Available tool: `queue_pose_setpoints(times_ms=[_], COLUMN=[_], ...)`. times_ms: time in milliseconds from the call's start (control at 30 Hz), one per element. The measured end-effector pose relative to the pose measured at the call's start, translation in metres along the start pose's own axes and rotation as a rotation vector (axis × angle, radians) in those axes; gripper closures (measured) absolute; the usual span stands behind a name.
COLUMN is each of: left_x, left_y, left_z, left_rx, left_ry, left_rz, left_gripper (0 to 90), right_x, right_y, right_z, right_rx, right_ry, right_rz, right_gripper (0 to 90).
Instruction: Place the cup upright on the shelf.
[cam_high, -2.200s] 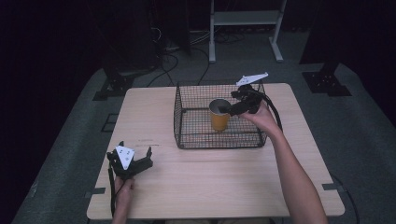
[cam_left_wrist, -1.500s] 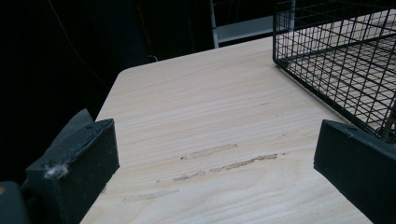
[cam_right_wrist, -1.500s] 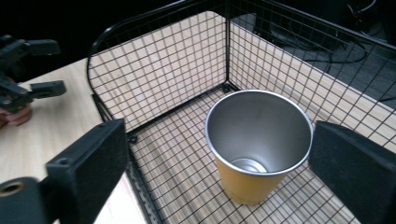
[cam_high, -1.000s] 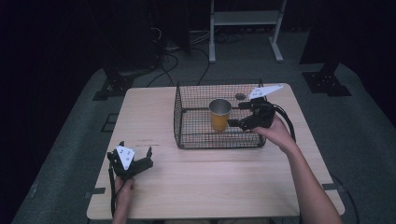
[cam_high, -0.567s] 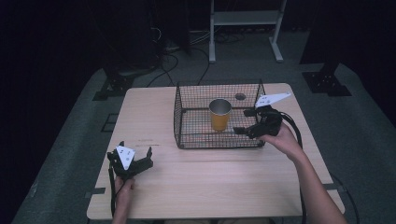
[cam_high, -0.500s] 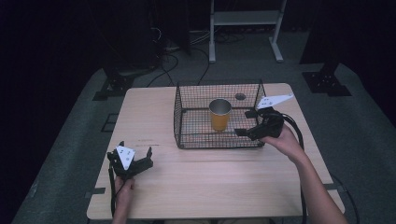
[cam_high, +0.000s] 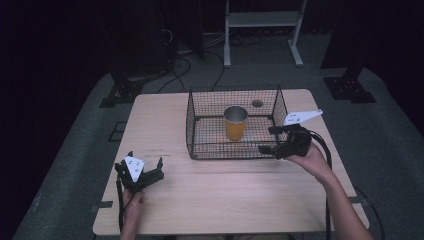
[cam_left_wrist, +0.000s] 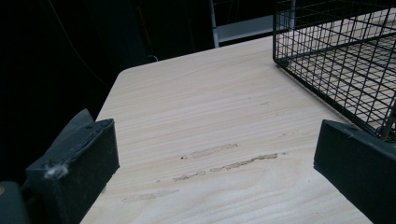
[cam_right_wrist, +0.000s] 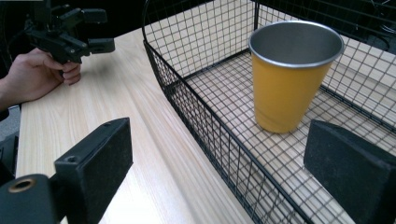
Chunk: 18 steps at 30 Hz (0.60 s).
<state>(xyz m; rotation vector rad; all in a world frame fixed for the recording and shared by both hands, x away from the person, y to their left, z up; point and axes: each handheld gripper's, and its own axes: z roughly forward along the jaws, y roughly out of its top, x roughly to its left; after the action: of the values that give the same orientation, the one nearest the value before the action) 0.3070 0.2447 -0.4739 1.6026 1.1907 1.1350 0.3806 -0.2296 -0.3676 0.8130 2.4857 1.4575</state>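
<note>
Yellow metal cup (cam_high: 235, 122) sits upright in black wire basket (cam_high: 200, 131) on pale wood counter (cam_high: 210, 185). Right tongs (cam_high: 270, 140) wide open w/ nothing held, by basket's corner; left tongs (cam_high: 140, 167) open too, empty.

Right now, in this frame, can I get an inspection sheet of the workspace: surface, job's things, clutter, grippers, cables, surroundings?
Surface: light wooden table, with faint scuff marks near the left gripper.
Job's things: black wire basket on the table; yellow metal cup upright inside it, mouth up, looks empty.
Clutter: a small dark round mark on the table behind the basket; cannot tell what it is.
Grippers: left gripper open, low at the table's near left, holding nothing. Right gripper open, at the basket's near right corner, holding nothing.
Cables: one trails from each gripper; more lie on the floor behind the table.
Surroundings: dark room, grey floor, white frame stand behind.
</note>
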Motion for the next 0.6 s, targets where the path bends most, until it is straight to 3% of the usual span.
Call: queue_pose_setpoints(times_ms=[600], left_x=[0.000], left_y=[0.000], left_z=[0.000], left_rx=[0.000], left_ry=[0.000], left_rz=[0.001], left_gripper=[0.0], right_x=[0.004], right_y=[-0.034], right_z=[-0.014], right_rx=[0.001], right_ry=[-0.005], right_rz=[0.027], right_gripper=[7.3])
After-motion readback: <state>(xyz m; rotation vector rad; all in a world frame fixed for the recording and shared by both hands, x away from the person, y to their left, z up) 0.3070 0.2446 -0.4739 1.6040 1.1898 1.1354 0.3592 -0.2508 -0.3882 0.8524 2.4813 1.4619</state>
